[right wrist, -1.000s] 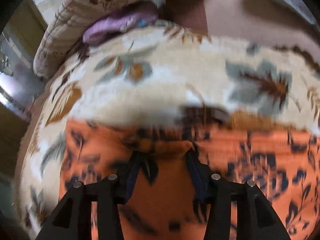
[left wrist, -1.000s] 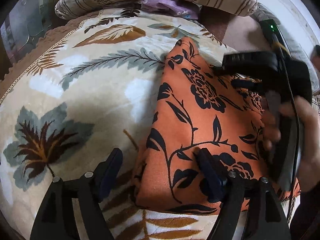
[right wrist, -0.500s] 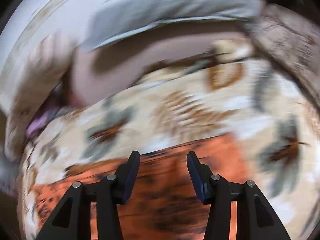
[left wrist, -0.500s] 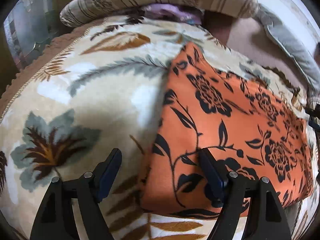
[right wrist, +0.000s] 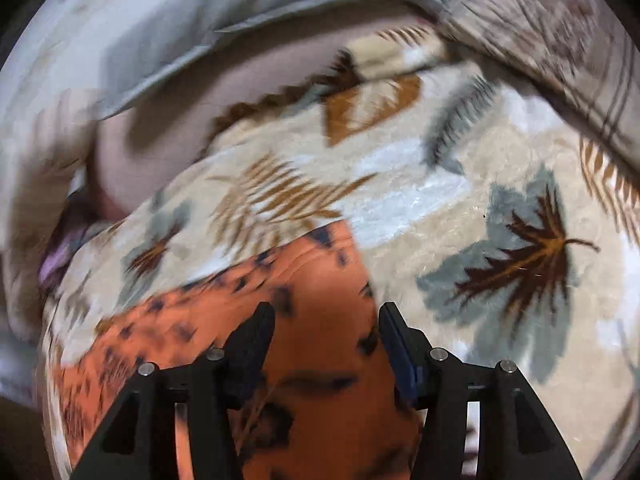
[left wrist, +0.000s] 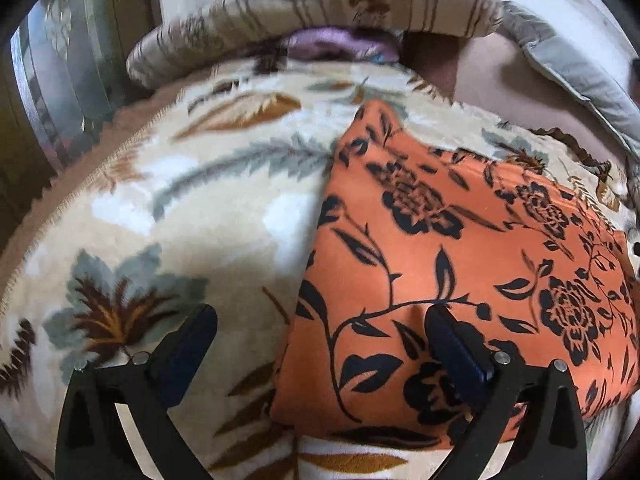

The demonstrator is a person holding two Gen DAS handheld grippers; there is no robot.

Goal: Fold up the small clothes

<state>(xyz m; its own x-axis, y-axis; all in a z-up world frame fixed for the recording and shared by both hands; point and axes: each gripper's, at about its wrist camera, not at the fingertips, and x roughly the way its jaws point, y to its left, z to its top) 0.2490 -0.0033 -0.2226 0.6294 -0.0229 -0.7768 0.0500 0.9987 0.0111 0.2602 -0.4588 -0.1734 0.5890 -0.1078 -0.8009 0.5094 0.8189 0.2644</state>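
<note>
Bed covered by a cream plush blanket (left wrist: pixel 224 216) printed with grey, brown and ochre leaves; scalloped brown edging shows on its far side. A striped beige pillow (left wrist: pixel 360 4) lies at the far end, ahead of the left gripper (left wrist: pixel 320 344), with a bit of purple cloth (left wrist: pixel 328 40) tucked under it. A grey pillow (left wrist: pixel 568 64) sits ahead and to the right. A glass-panelled door or cabinet (left wrist: pixel 52 80) stands far left; cannot tell which.

The orange cloth (left wrist: pixel 460 264), black floral print, lies folded flat on the blanket. Its near left corner sits between the left gripper's fingers: right finger over the fabric, left finger over bare blanket. Jaws opening, spread wide, nothing grasped.

Right gripper (right wrist: pixel 326 340) hovers over the cloth's other end (right wrist: pixel 312 304), the far right corner just ahead of its fingertips. View is blurred. Jaws partly apart and opening, fabric beneath them, not pinched.
</note>
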